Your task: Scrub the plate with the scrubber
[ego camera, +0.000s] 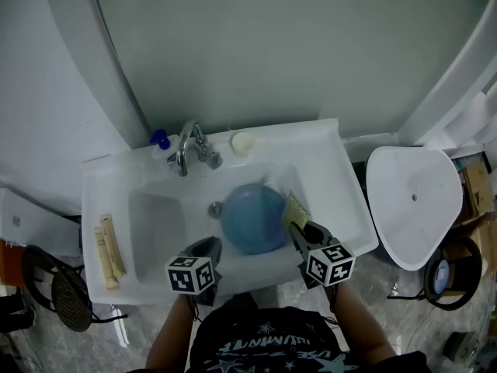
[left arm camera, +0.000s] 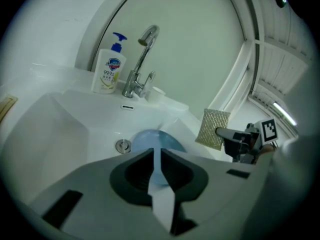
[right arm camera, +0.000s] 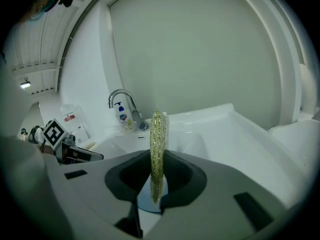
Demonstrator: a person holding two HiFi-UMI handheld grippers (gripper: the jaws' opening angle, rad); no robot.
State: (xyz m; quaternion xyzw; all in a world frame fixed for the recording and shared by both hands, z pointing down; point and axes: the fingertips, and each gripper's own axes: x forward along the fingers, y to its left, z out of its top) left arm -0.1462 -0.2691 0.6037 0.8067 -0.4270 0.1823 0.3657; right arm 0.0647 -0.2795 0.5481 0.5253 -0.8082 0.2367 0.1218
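While the blue plate (ego camera: 252,217) lies in the sink (ego camera: 155,225) at the frame's middle, the right gripper (ego camera: 300,229) pinches the scrubber (ego camera: 295,207) in its jaws beside the plate's right edge; the left gripper (ego camera: 205,249) keeps its jaws pressed together, empty.

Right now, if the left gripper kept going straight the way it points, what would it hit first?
Probably the blue plate lying in the sink: it sits straight beyond the left gripper and its closed jaws, though depth is hard to judge.
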